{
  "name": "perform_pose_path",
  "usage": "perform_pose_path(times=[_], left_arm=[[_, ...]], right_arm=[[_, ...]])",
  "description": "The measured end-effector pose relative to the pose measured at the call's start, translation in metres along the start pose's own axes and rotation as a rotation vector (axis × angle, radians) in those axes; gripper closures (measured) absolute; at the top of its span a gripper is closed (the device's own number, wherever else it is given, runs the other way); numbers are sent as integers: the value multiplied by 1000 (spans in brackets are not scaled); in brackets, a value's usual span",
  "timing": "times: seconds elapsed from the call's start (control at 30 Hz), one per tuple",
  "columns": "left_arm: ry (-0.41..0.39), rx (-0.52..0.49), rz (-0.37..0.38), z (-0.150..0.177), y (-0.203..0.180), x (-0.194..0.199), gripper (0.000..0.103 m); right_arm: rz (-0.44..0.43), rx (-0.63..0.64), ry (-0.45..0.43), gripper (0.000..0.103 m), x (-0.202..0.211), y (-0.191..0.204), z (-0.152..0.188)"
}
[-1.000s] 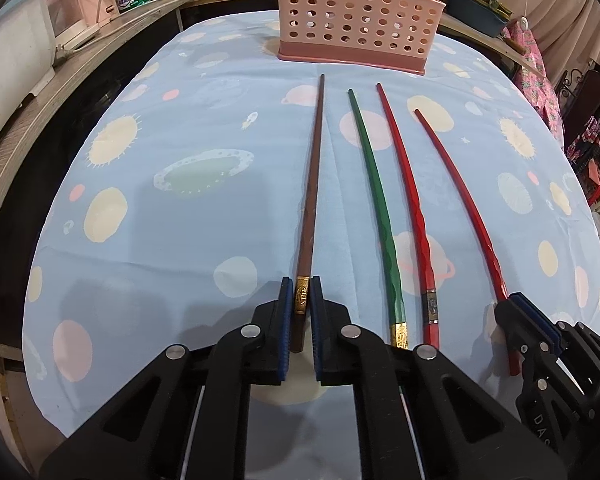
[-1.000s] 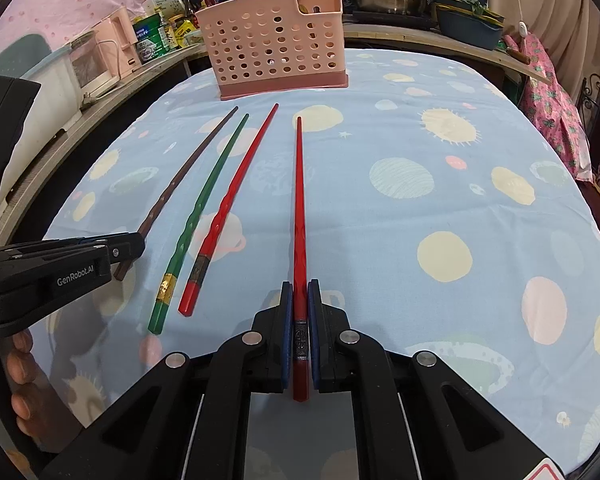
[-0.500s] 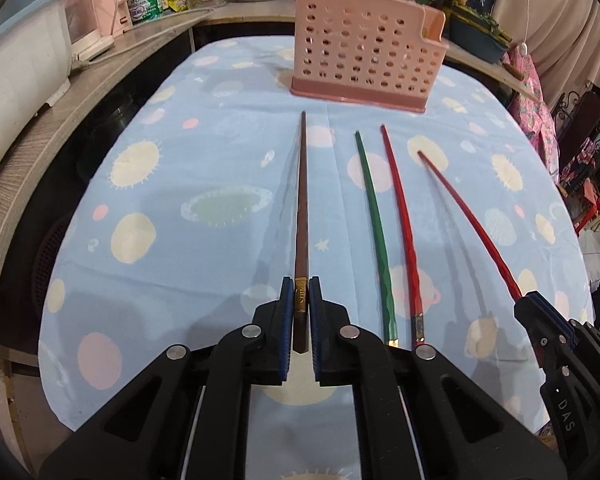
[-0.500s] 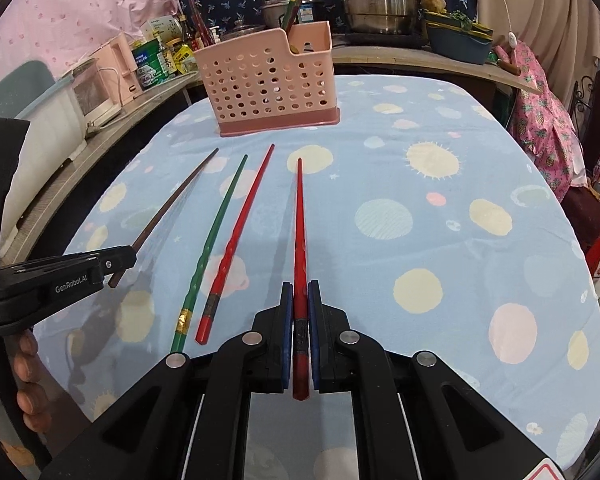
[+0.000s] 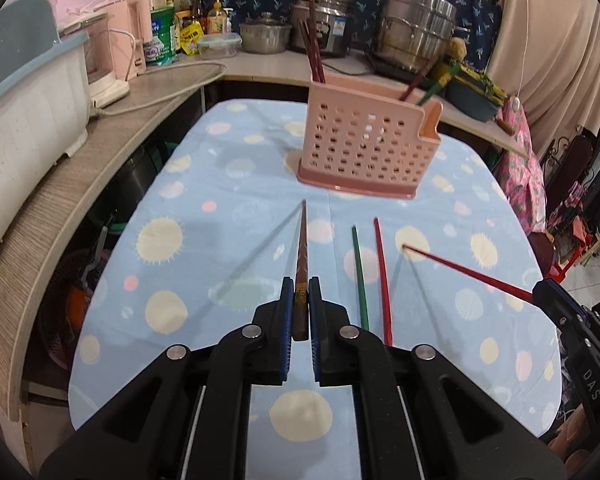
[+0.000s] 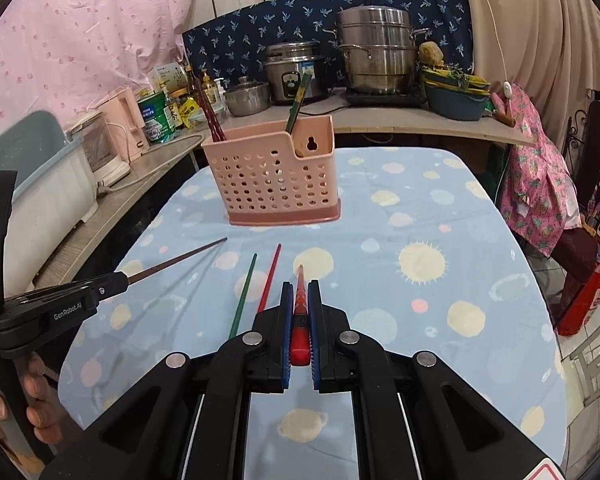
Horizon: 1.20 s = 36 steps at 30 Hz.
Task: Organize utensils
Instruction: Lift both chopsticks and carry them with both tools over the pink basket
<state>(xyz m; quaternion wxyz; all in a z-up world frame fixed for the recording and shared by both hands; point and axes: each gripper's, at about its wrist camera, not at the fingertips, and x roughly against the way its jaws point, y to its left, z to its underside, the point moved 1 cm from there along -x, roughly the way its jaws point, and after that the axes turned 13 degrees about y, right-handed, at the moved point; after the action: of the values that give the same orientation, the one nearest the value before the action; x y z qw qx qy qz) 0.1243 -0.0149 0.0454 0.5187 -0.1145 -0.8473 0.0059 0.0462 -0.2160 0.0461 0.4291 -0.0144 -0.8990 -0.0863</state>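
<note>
Brown chopstick (image 5: 301,258) clamped in left tongs (image 5: 299,304), red chopstick (image 6: 299,300) in right tongs (image 6: 299,312); both now lifted off table (image 6: 440,208), tips raised toward pink basket (image 6: 274,176). Green (image 6: 244,294) and second red (image 6: 269,278) left lying.

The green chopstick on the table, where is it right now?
The green chopstick lies on the tablecloth between the lifted brown chopstick on its left and a red chopstick right beside it, short of the pink basket.

The left gripper (image 5: 299,304) clamps a dark brown wooden chopstick (image 5: 301,256) above the blue planet-print tablecloth (image 5: 204,264), its tip toward the pink perforated plastic basket (image 5: 364,152).
</note>
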Motion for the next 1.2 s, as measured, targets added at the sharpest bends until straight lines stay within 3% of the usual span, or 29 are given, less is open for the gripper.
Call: perform_pose_path(times=[0.5, 0.87, 1.2], left_arm=[[-139, 29, -11, -62, 7, 37, 96], [-204, 56, 48, -118, 7, 61, 96], [-355, 61, 105, -190, -11, 115, 96]], right_arm=[[13, 37, -89, 96, 12, 15, -56], [-58, -3, -154, 96, 27, 6, -110], [-154, -31, -288, 96, 49, 9, -189]])
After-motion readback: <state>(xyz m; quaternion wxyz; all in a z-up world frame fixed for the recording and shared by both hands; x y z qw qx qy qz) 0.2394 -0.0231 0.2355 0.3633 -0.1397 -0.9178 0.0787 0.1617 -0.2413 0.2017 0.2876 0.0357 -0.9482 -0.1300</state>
